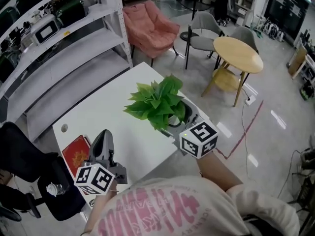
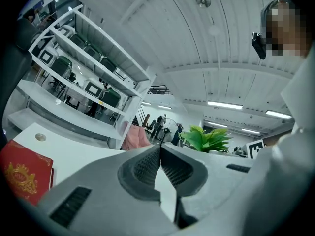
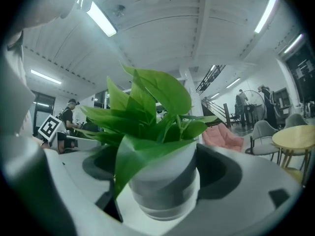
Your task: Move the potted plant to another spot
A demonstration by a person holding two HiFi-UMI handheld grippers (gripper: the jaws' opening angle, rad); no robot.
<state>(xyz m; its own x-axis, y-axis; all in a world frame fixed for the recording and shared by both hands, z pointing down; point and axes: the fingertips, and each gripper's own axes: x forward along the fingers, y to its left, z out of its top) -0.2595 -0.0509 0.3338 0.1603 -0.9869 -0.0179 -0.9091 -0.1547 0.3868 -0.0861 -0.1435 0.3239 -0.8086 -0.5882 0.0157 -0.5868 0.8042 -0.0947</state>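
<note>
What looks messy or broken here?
Nothing stands out. The potted plant stands upright near the table's edge, held between the right gripper's jaws. Its leaves look whole, and I see no spilled soil.

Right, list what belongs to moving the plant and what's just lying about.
In the job: green leafy plant in a white-and-grey pot; right gripper, clasping that pot; white table.
Lying about: red booklet with gold emblem; left gripper, shut and empty; pink armchair; round wooden table.
</note>
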